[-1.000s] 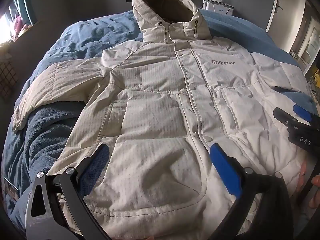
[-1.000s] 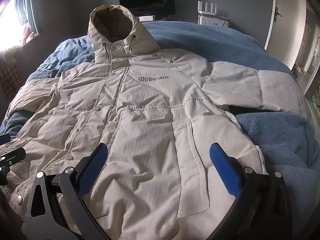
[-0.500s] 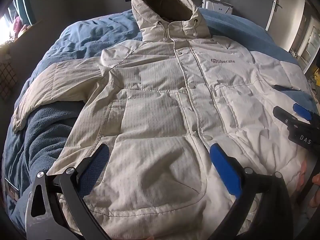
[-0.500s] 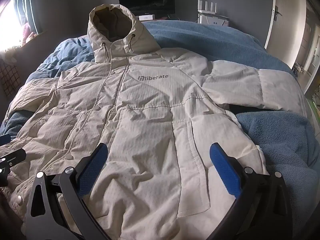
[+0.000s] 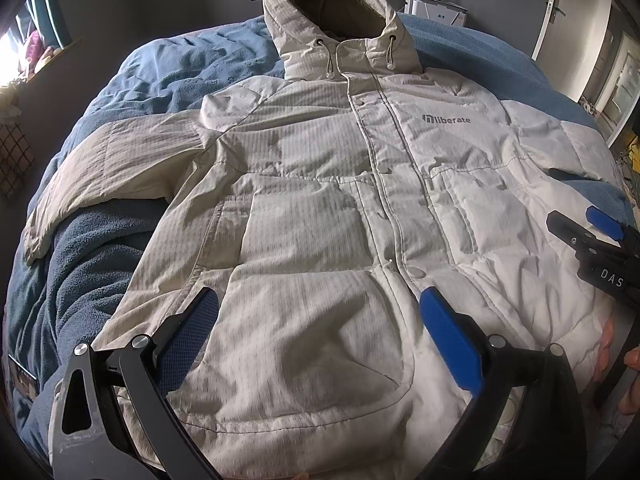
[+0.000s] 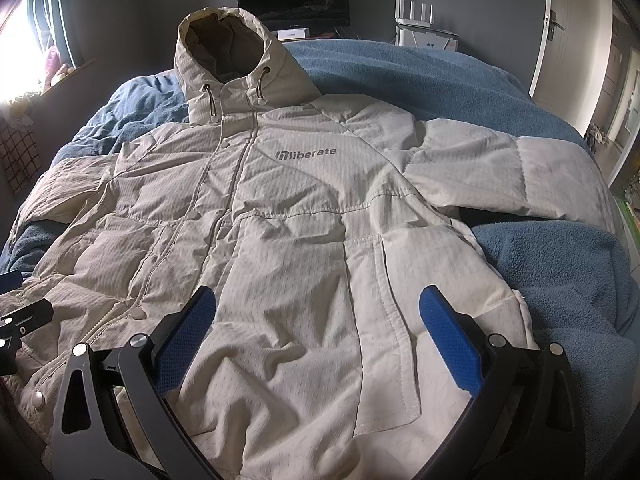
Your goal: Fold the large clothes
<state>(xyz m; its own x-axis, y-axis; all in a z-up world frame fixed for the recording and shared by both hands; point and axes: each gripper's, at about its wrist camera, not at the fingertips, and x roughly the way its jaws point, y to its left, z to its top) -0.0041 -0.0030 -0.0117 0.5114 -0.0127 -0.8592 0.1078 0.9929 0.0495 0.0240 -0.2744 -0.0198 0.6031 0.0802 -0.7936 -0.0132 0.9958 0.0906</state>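
Observation:
A cream hooded padded jacket lies face up, closed and spread flat on a blue bed, hood at the far end, both sleeves stretched out sideways. It also fills the right wrist view. My left gripper is open and empty, held over the jacket's lower left front near the hem. My right gripper is open and empty over the lower right front, by the pocket. The right gripper also shows at the right edge of the left wrist view.
The blue fleece blanket covers the bed around the jacket. A dark screen and a white router stand beyond the bed's far end. A door is at the right, a bright window at the left.
Both grippers have drifted slightly, so the jacket sits a little higher in the views. The jacket itself has not moved.

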